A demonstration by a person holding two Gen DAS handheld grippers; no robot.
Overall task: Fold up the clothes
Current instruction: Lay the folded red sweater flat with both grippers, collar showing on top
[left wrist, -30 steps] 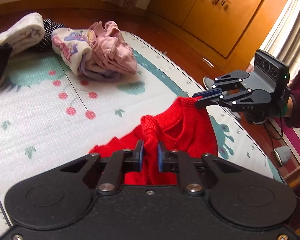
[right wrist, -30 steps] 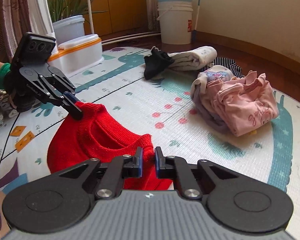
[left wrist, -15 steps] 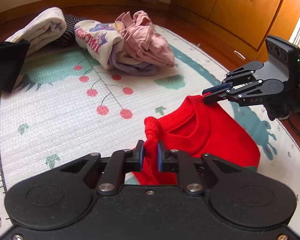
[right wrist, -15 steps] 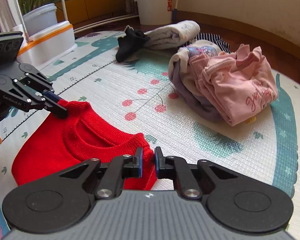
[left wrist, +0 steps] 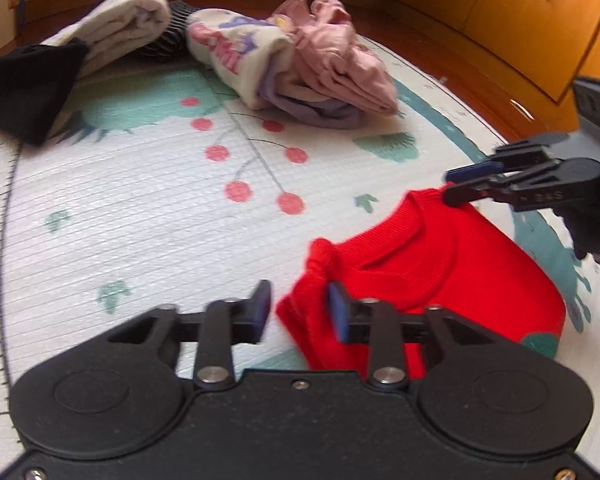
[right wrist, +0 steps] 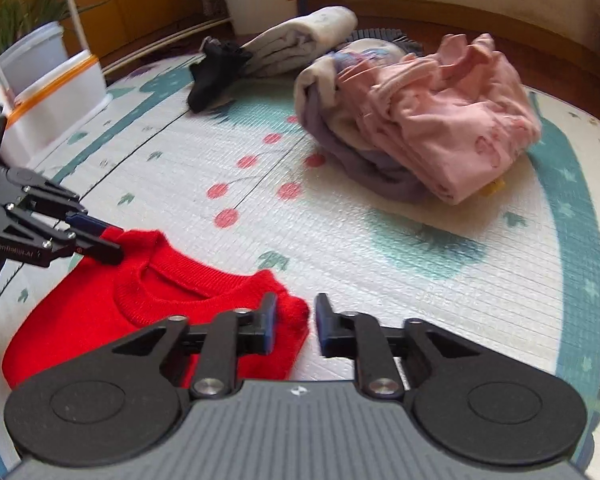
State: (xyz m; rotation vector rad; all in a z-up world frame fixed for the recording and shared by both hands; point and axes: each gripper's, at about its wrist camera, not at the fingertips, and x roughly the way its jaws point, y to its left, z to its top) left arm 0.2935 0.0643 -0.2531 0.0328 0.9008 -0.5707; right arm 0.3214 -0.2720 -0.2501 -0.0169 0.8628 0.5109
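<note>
The left hand-held gripper is matte black plastic: a wide body with two round raised discs, two linkage arms pinned by silver screws, and slim fingers faced with blue pads. A small screw sits at the body's centre. The right hand-held gripper has the same linkage, but its body is ribbed grey with a small white logo (too small to read). Faint white lettering marks each gripper's side.
</note>
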